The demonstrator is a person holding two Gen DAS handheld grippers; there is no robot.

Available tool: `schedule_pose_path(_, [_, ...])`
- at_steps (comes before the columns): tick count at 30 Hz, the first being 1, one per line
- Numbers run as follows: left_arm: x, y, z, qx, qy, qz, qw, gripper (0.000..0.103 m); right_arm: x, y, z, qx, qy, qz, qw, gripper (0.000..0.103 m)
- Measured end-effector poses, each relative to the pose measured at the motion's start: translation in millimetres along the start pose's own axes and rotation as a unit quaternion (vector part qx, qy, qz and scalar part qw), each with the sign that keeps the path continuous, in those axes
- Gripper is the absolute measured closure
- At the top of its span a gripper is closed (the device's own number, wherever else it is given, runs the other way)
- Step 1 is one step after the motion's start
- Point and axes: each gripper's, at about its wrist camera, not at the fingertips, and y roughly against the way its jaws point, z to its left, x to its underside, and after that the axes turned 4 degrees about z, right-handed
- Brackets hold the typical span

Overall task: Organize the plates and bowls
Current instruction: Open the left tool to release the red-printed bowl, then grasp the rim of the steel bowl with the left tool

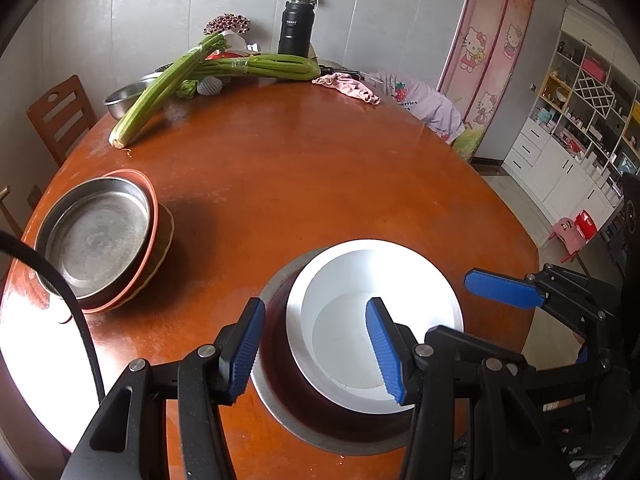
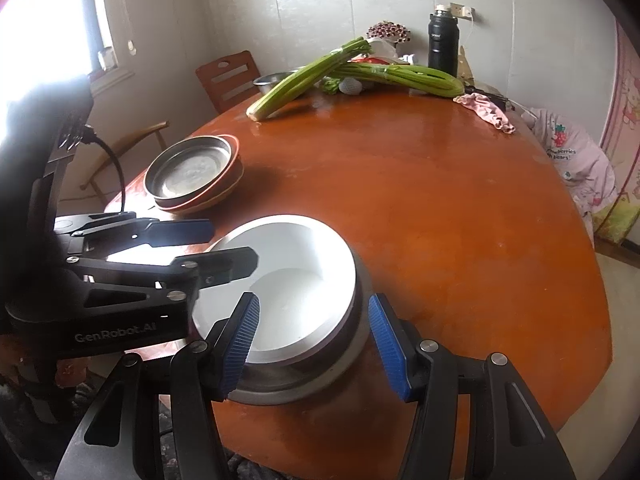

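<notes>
A white bowl point(image 1: 380, 272) point(image 2: 296, 248) sits nested in a larger steel bowl point(image 1: 280, 420) point(image 2: 288, 394) on the near part of the round wooden table point(image 1: 320, 180). My left gripper point(image 1: 314, 352) is open and straddles the bowls' left side, with one finger outside the steel rim and the other inside the white bowl. My right gripper point(image 2: 314, 350) is open and straddles the opposite side, its left finger over the white bowl and its right finger outside the steel wall. At the table's left, a steel pan sits on an orange plate and a beige dish, forming a stack point(image 1: 96, 240) point(image 2: 192, 176).
Celery stalks point(image 1: 168, 84), a steel basin point(image 1: 124, 100), a black flask point(image 1: 296, 28) and a pink cloth point(image 1: 348, 86) lie along the far edge. A wooden chair point(image 1: 60, 116) stands at the left. A cable point(image 1: 60, 280) crosses in front of the stack.
</notes>
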Motion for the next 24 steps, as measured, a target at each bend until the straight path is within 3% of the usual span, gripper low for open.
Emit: schedule_pose_path(24, [-1.1, -5.0, 22.6, 0.003, 0.028, 0.001, 0.9996, 0.048, -9.3, -15.8, -16.8, 0.003, -0.029, 0.01, 1.0, 0.043])
